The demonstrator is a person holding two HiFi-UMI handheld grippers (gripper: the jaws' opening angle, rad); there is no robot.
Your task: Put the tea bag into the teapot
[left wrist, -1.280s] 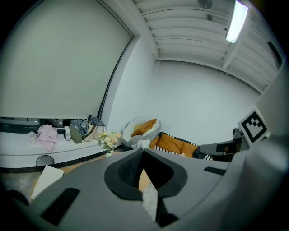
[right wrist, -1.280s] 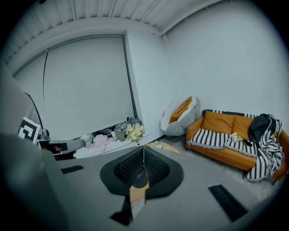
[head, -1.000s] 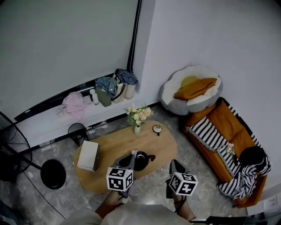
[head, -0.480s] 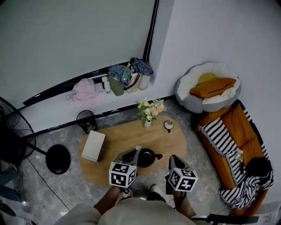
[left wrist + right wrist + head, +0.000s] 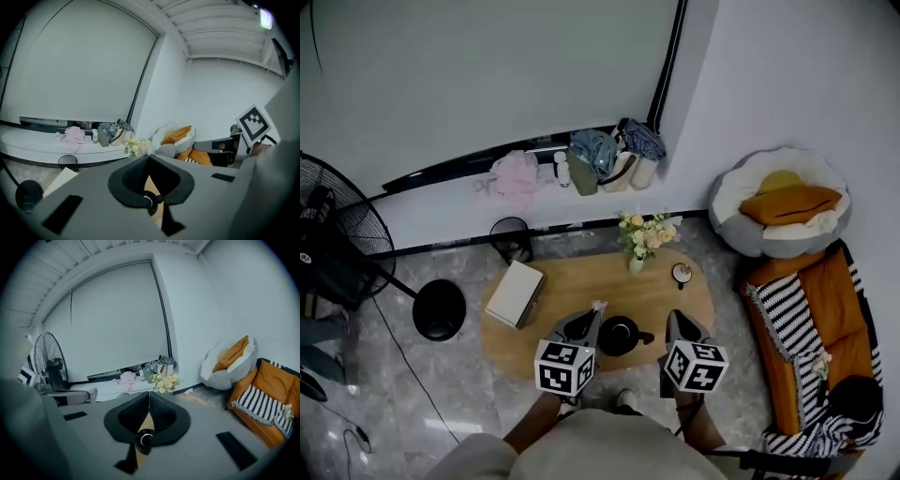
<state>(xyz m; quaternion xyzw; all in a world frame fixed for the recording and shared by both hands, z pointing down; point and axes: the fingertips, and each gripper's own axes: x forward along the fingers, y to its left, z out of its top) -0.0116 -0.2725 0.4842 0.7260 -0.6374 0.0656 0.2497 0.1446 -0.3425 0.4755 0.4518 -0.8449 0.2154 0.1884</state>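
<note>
A black teapot stands on the oval wooden table, near its front edge. My left gripper hovers just left of the teapot with its jaws together. A small white scrap, seemingly the tea bag, pokes out at its tip. The left gripper view shows the left gripper with jaws touching and the scrap hidden. My right gripper hangs just right of the teapot. In the right gripper view the right gripper is shut with nothing in it.
On the table are a white box at the left, a flower vase at the back and a small cup. A black stool and a fan stand left. An orange sofa is right.
The head view has swung left, so the room has slid right in the picture. Both grippers stay shut beside the teapot; the left tip has crept slightly further over the table.
</note>
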